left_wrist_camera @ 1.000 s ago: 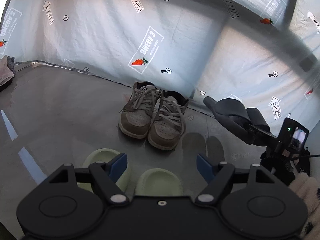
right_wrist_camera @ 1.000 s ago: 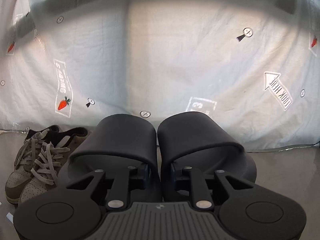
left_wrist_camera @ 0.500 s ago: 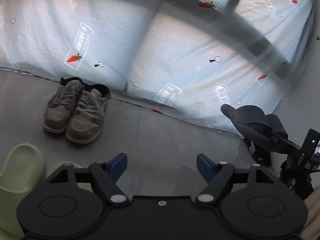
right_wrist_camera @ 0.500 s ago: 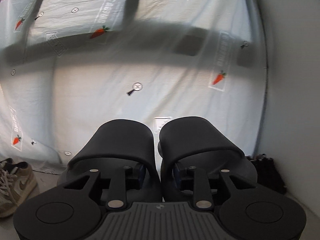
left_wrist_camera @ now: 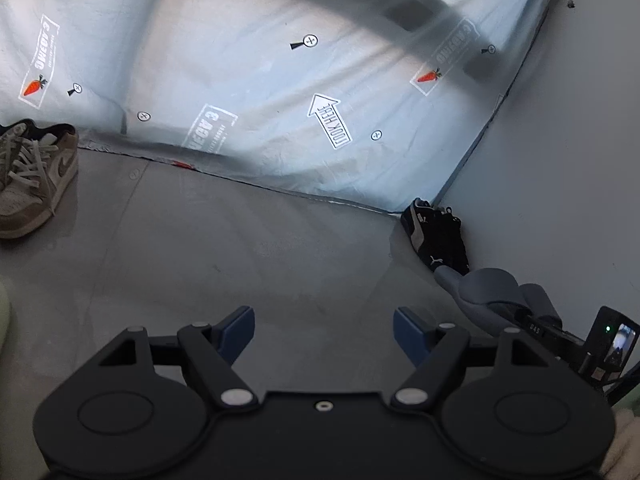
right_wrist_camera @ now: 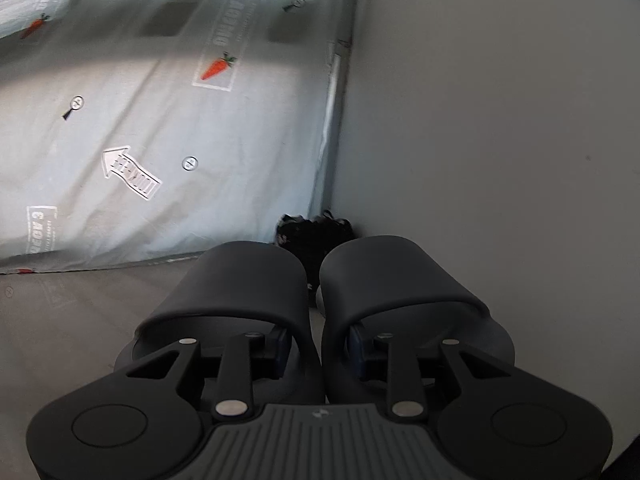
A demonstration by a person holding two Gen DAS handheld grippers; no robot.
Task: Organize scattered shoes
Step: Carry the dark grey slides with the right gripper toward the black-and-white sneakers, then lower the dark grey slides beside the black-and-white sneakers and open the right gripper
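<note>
We had dark slides (right_wrist_camera: 312,300) pinched together as pair in right gripper (right_wrist_camera: 316,350), fingers clamped on inner straps, carried above floor (left_wrist_camera: 248,264). Left gripper (left_wrist_camera: 323,330) hovered wide open, empty. Black sneakers (left_wrist_camera: 436,236) sat in far right corner against wall (left_wrist_camera: 560,160); tan sneakers (left_wrist_camera: 36,176) paired at far left by printed sheet (left_wrist_camera: 260,80). Our judgement: set slides down level, toes toward sheet, soles flat before release. Open floor lay between two sneaker pairs; corner looked tight, wall close on right.
</note>
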